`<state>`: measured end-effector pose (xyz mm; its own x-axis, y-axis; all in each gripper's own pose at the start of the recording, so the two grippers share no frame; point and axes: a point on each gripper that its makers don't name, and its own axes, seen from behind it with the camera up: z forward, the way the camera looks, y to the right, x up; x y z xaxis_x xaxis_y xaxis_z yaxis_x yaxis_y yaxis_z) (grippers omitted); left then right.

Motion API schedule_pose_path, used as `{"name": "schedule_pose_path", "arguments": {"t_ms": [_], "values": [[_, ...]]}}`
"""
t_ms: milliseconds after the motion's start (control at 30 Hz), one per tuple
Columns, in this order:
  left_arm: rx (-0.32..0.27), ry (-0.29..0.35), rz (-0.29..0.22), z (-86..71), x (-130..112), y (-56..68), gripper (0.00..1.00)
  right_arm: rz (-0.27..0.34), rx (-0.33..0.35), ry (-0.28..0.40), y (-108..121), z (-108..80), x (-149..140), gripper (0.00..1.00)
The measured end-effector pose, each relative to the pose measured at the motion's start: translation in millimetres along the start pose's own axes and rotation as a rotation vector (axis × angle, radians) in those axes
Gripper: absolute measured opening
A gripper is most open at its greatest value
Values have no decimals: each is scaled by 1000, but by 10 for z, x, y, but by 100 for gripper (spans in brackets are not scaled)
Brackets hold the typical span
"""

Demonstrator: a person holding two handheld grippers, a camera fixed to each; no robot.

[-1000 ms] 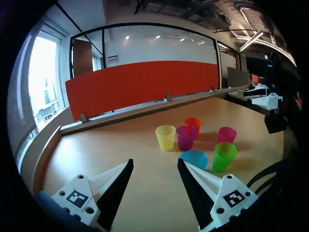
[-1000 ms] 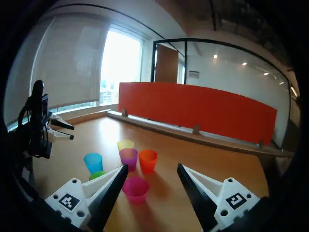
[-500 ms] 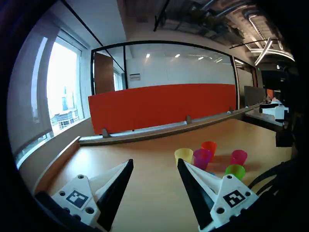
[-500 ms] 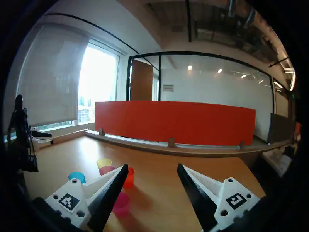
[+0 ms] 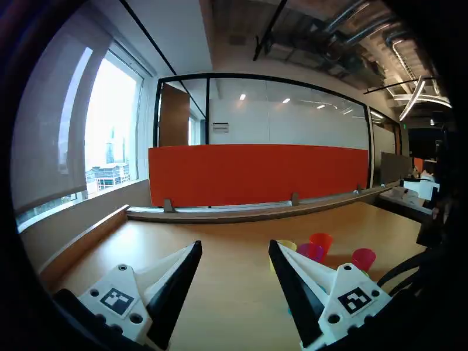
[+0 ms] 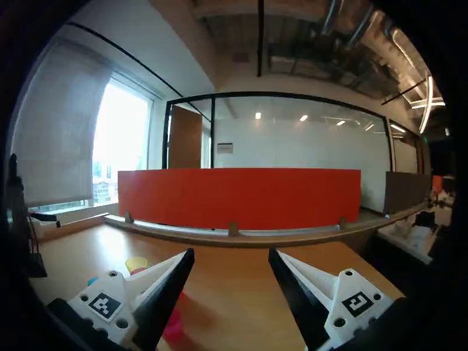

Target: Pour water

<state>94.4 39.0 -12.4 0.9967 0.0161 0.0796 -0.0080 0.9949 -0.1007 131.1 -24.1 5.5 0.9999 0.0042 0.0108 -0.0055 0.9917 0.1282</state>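
Several coloured plastic cups stand close together on a wooden table [image 5: 234,304]. In the left gripper view a yellow cup [image 5: 287,244], an orange cup [image 5: 322,239], a purple cup [image 5: 312,251] and a pink cup [image 5: 363,258] peek out from behind the right finger. My left gripper [image 5: 234,244] is open and holds nothing. In the right gripper view a yellow cup [image 6: 136,263] and a pink cup [image 6: 174,325] show low on the left, partly hidden by the left finger. My right gripper [image 6: 231,253] is open with nothing between its fingers. I see no water or pitcher.
An orange partition [image 5: 257,174] runs along the table's far edge on a raised wooden rail [image 5: 234,213]. Windows with blinds [image 6: 58,140] line the left side. A desk with white items [image 5: 418,190] stands at the right. Behind the partition is a glass-walled room [image 6: 292,140].
Both views have tilted upward, showing more ceiling. The cups have slid down toward the bottom of each view and now sit partly behind the fingers. Both grippers stay open.
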Motion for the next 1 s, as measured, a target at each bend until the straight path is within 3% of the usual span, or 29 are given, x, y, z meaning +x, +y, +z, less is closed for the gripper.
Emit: {"name": "schedule_pose_path", "arguments": {"t_ms": [300,500,1000], "values": [[7,34,2,6,120,33,84,42,-44,21,99,-6,32,98],[15,37,19,29,136,90,84,58,-38,38,53,-4,51,98],[55,82,71,59,39,162,84,40,-62,40,60,-66,-27,98]]}}
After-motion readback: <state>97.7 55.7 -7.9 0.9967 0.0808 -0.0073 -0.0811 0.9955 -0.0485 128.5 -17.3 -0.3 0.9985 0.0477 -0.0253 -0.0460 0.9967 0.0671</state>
